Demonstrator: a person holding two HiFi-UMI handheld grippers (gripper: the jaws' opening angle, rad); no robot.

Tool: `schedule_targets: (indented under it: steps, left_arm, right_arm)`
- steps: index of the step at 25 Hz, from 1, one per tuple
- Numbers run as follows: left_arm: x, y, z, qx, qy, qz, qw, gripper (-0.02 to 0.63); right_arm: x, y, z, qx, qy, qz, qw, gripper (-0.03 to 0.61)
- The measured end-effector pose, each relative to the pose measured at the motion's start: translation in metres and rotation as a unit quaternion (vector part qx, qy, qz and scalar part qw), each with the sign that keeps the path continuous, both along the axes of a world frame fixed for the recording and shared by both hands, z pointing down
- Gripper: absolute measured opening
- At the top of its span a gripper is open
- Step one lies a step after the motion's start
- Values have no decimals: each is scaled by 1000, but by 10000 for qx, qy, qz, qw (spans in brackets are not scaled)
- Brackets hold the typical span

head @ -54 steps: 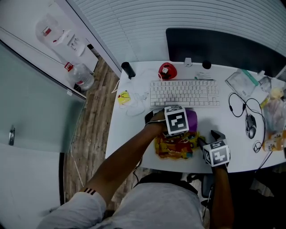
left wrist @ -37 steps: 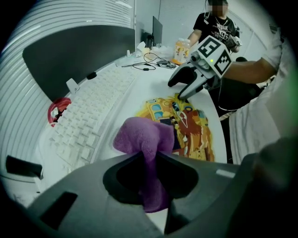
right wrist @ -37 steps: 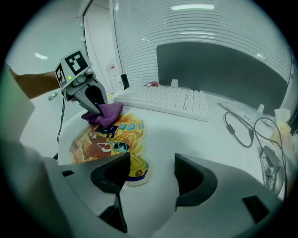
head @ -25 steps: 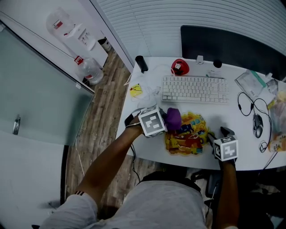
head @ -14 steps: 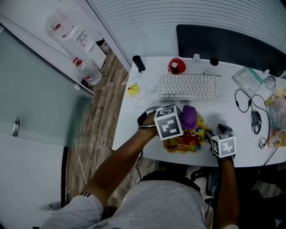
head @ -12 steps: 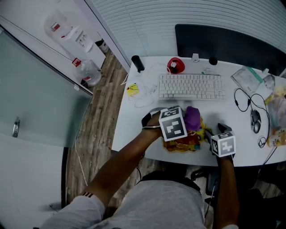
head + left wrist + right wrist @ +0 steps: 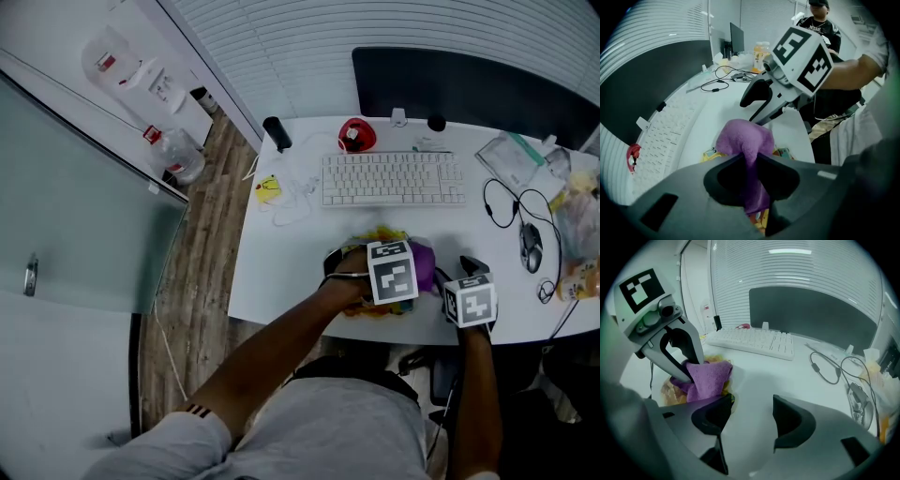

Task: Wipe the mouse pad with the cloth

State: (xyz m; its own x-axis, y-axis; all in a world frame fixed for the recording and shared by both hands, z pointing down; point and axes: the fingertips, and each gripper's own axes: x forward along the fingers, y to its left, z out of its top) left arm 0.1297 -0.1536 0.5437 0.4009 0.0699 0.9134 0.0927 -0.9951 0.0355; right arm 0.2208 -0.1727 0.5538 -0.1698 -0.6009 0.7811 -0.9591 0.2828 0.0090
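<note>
My left gripper (image 7: 751, 161) has its jaws pinched tight on the purple cloth (image 7: 743, 140). The cloth is soft and fuzzy, and it bunches into a rounded lump past the jaw tips. It pokes out ahead of me, toward my right gripper (image 7: 751, 416), and a tail of it runs back between the jaws.

The lump sits down on the mouse pad (image 7: 380, 235), a flat pad printed in busy yellow and red. My hand and gripper cover most of the pad, so I can't tell which way its long side runs.

On the right, my right gripper's jaws are spread wide over bare desk with nothing between them. Its left jaw is just beside the pad's edge.

The desk (image 7: 291, 253) is smooth, white and slightly glossy. The pad lies near its front edge, and a white keyboard (image 7: 392, 178) lies beyond it. A dark monitor (image 7: 469, 89) stands behind the keyboard, against slatted blinds (image 7: 309, 56). Far left there's a wood-plank floor (image 7: 192, 272), and far right a mouse (image 7: 526, 251) with looping black cables.
</note>
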Motion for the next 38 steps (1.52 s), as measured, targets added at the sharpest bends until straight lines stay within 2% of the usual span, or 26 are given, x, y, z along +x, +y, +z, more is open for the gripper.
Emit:
schedule_targets:
  steps: [7, 12, 22, 25, 30, 34, 38]
  left_arm:
    - [-24, 5, 9, -302, -174, -104, 9993, 81]
    - [-63, 6, 11, -256, -263, -244, 9990, 81]
    - [-154, 5, 14, -273, -425, -993, 9938, 81]
    - [-171, 4, 8, -180, -433, -1153, 9922, 81]
    - [-153, 9, -21, 120, -104, -1102, 9938, 81]
    - [-110, 28, -34, 78, 250, -829, 9962, 81]
    - [-72, 50, -30, -86, 334, -486, 9982, 81]
  right_arm:
    - [1, 0, 1, -50, -106, 42, 9999, 256]
    - [2, 1, 1, -16, -117, 70, 9999, 256]
    - [1, 0, 1, -22, -99, -11, 9999, 256]
    - [2, 0, 2, -20, -72, -12, 10000, 256]
    - [1, 0, 1, -24, -66, -40, 10000, 256]
    - [1, 1, 1, 4, -85, -33, 10000, 256]
    - [0, 1, 1, 16, -104, -27, 9999, 256]
